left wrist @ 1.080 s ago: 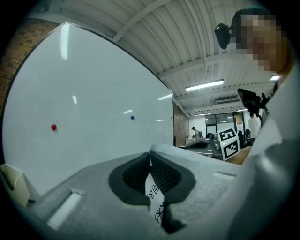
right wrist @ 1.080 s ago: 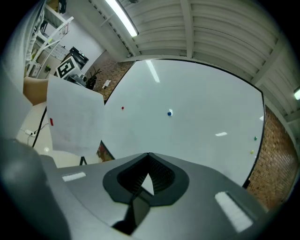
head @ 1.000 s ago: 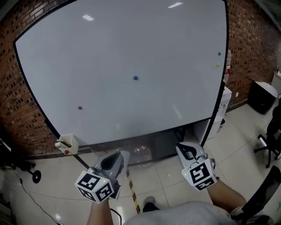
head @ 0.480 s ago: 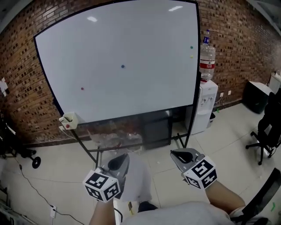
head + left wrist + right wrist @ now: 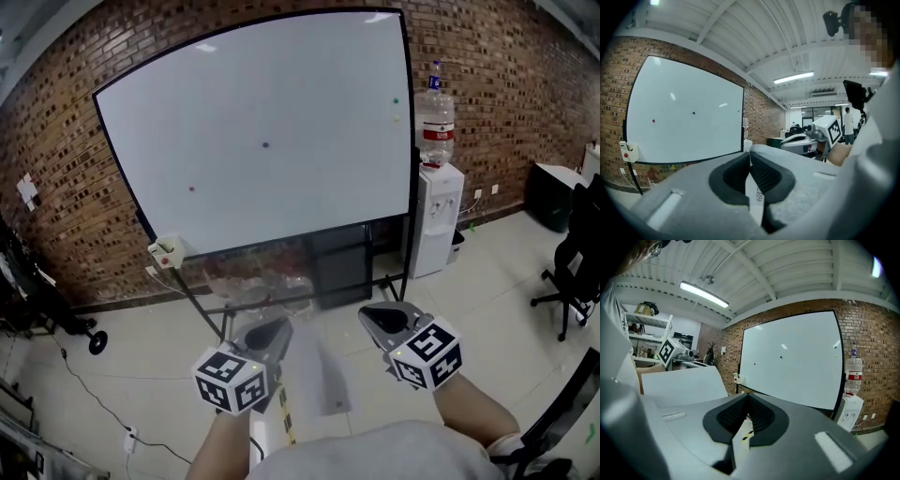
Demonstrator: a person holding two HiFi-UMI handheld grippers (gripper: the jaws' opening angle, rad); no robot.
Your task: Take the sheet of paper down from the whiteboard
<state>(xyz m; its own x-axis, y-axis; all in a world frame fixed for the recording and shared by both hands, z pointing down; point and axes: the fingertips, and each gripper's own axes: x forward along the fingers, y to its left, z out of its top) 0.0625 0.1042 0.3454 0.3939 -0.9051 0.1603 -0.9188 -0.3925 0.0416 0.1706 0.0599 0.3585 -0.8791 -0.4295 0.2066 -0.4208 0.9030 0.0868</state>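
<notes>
The white sheet of paper (image 5: 322, 373) is off the large black-framed whiteboard (image 5: 253, 131) and hangs stretched between both grippers above the pale tiled floor (image 5: 141, 375), well apart from the board. The fingers of the left gripper (image 5: 266, 336) are clamped on one edge. Those of the right gripper (image 5: 382, 319) are closed on the opposite edge.

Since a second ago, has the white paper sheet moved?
Yes: the white paper sheet has backed away from the black-framed whiteboard, which now looks smaller.
</notes>
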